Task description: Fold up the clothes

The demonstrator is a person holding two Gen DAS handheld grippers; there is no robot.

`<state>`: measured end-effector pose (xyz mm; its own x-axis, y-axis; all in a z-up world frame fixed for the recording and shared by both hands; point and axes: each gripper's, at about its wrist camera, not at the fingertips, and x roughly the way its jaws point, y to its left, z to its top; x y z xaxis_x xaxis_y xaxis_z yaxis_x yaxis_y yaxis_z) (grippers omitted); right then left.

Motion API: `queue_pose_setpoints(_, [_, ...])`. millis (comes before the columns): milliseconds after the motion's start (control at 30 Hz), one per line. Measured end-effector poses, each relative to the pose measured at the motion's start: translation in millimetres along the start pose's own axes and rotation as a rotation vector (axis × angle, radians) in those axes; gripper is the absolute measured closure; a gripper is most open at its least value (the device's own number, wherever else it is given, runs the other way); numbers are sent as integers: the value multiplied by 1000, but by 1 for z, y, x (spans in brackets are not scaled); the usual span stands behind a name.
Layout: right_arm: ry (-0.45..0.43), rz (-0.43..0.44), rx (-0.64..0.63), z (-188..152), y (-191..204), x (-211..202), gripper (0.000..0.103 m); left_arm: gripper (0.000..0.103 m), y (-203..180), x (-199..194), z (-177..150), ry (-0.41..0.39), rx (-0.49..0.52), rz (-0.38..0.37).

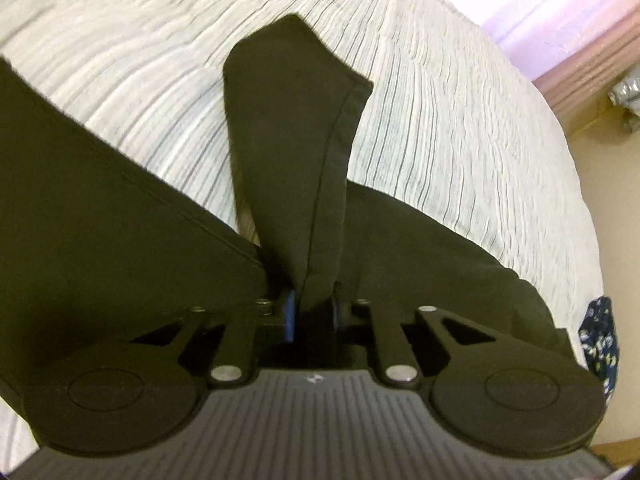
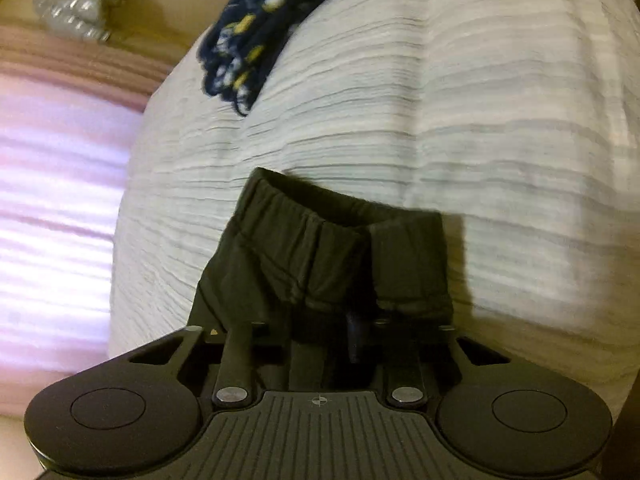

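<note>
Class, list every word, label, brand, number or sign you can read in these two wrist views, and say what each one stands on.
None: no readable text in either view.
Small crosshair mark, no letters, on the left gripper body.
The same mark on the right gripper.
Black cloth garment, navy floral fabric: no label visible.

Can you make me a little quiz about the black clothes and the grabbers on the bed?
1. True or false: the left hand-held gripper is shut on a hemmed edge of the black garment.
2. What part of the black garment does the right hand-held gripper pinch? A) a button B) the gathered elastic waistband C) a zip
3. Fill in: the dark blue floral cloth lies at the ____ of the white ribbed bedspread.

Key
1. True: the cloth runs up from between its fingers.
2. B
3. Edge, away from both grippers.
</note>
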<state>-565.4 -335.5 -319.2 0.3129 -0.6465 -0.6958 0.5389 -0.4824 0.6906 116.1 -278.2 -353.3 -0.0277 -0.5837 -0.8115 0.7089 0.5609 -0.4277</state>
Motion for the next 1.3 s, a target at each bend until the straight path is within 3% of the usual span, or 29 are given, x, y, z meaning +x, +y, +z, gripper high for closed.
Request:
queue_pose_setpoints(67, [-29,20,-135,-1,19,-20,86,95,-9,-25,-4,-84,68,-12])
queue_pose_setpoints(133, [-53,66,-204,0,32,-40,87,95,-15,-52,-11,-166,117,-34])
queue_pose_setpoints(200, [-52,77,-230,2,31,-50,87,95,-14,-74,-28,-196,158,-28])
queue_pose_setpoints(333, [20,-12,-232,2,6,-43,87,94,0,-77,-67,-109,180,42])
queue_pose_setpoints(567, [8,51,-230,-4,-5,-63,87,94,0,-96,-92,-175,167,59])
queue_pose_setpoints(767, [59,-39,-232,-4,-23,-36,86,92,-1,-73,-110,-120,210,143])
queue_pose_setpoints(800, [69,-53,-239,-5,-22,-34,84,90,0,-68,-111,-108,204,161])
queue_pose_setpoints(867, [104,-98,-264,-5,-17,-33,59,88,-1,-67,-113,-97,194,188])
queue_pose_setpoints(900, [106,-152,-301,-4,-11,-34,35,86,-1,-72,-115,-99,192,193])
queue_pose_setpoints(967, [82,-222,-401,-3,2,-40,32,78,-2,-83,-118,-104,188,203])
queue_pose_setpoints(1067, [-49,-262,-578,-12,31,-60,32,75,-4,-99,-122,-112,190,213])
queue_pose_setpoints(1133, [-73,-187,-612,-16,43,-64,32,77,-5,-110,-122,-126,204,207])
queue_pose_setpoints(1200, [-25,-118,-602,-19,48,-54,33,77,0,-112,-118,-141,204,204])
queue_pose_setpoints(1233, [11,-127,-605,-23,49,-43,33,78,7,-110,-114,-145,192,208])
queue_pose_setpoints(1300, [48,-258,-641,-32,47,-24,33,80,20,-106,-105,-153,168,217])
